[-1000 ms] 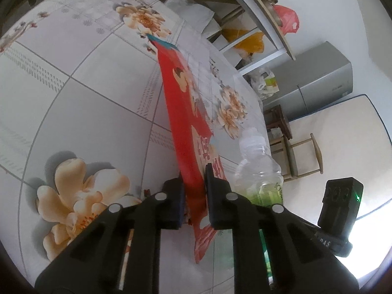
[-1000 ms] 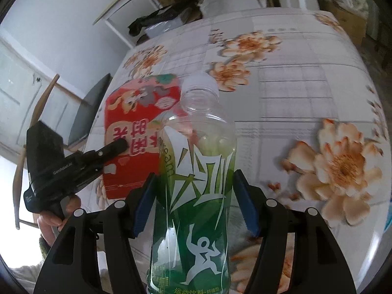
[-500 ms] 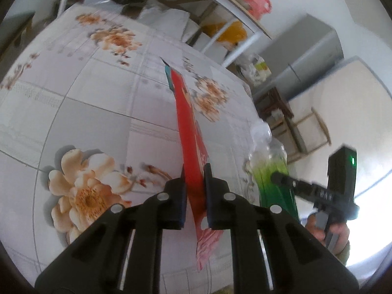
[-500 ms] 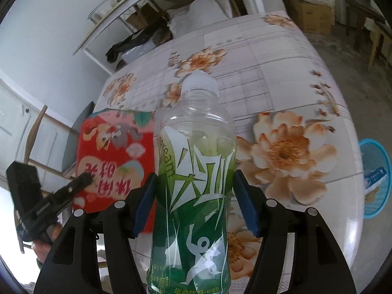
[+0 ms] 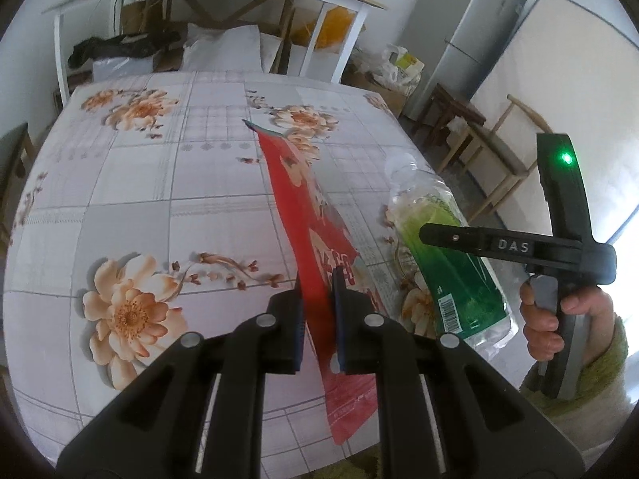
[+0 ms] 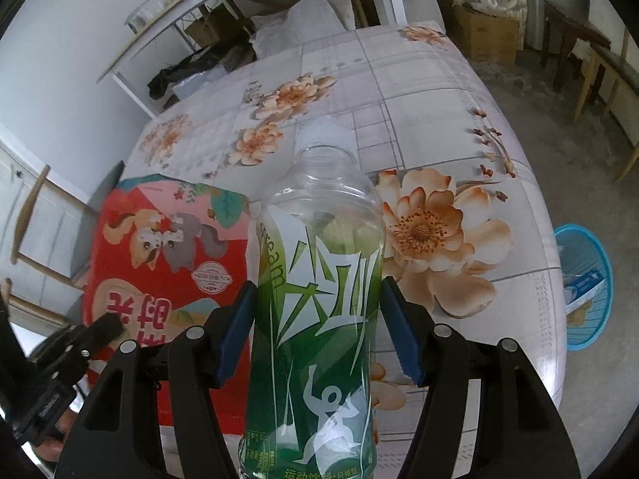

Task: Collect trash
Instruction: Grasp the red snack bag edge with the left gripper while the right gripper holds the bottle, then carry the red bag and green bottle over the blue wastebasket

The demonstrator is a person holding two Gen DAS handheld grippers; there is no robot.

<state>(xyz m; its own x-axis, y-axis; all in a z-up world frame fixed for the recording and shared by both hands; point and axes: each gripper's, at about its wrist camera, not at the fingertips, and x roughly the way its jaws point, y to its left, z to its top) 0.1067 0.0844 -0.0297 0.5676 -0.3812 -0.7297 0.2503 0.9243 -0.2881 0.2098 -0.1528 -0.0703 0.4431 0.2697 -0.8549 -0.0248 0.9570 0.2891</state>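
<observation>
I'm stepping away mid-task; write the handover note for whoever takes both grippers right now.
Left gripper: shut on the flat red snack bag with cartoon animals, held edge-up above the floral tablecloth table.
Right gripper: shut on the clear plastic bottle with green label, cap on, lifted.
Done: both trash items picked up.
Left: drop both in the blue mesh bin on the floor beyond the table's right edge; it already holds a small carton.

Packet [image 6: 167, 255] left of bottle [image 6: 319, 279]
</observation>
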